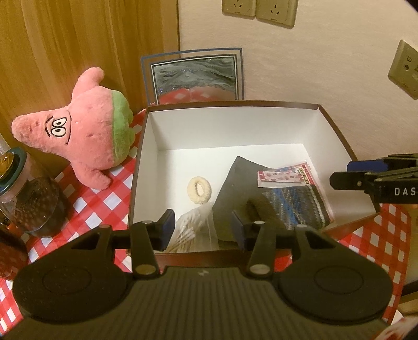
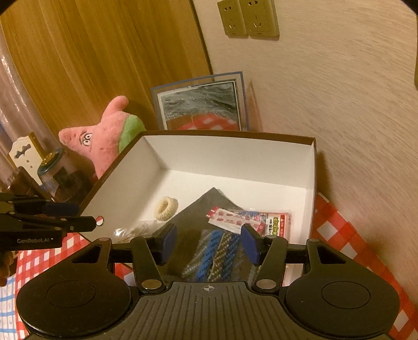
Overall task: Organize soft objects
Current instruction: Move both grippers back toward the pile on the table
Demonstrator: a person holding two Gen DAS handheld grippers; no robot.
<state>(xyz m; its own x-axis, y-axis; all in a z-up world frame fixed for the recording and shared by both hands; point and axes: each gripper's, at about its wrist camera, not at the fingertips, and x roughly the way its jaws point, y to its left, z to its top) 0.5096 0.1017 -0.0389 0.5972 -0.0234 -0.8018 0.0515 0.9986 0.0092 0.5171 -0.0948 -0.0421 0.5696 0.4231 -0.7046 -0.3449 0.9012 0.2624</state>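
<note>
A brown box (image 1: 146,125) with a white inside holds a cream hair scrunchie (image 1: 199,189), a dark cloth (image 1: 235,193), a striped knit item (image 1: 300,206), a pack of plasters (image 1: 284,175) and a bag of cotton swabs (image 1: 190,235). A pink star plush (image 1: 86,133) lies on the checked cloth left of the box. My left gripper (image 1: 202,226) is open and empty over the box's near edge. My right gripper (image 2: 207,242) is open and empty above the striped knit item (image 2: 211,259). The plush (image 2: 102,141) and scrunchie (image 2: 166,208) also show in the right wrist view.
A glass jar (image 1: 28,196) stands left of the plush. A framed picture (image 1: 193,75) leans on the wall behind the box. Wall sockets (image 1: 258,10) are above. A red checked tablecloth (image 1: 104,204) covers the table. A wooden panel is at the back left.
</note>
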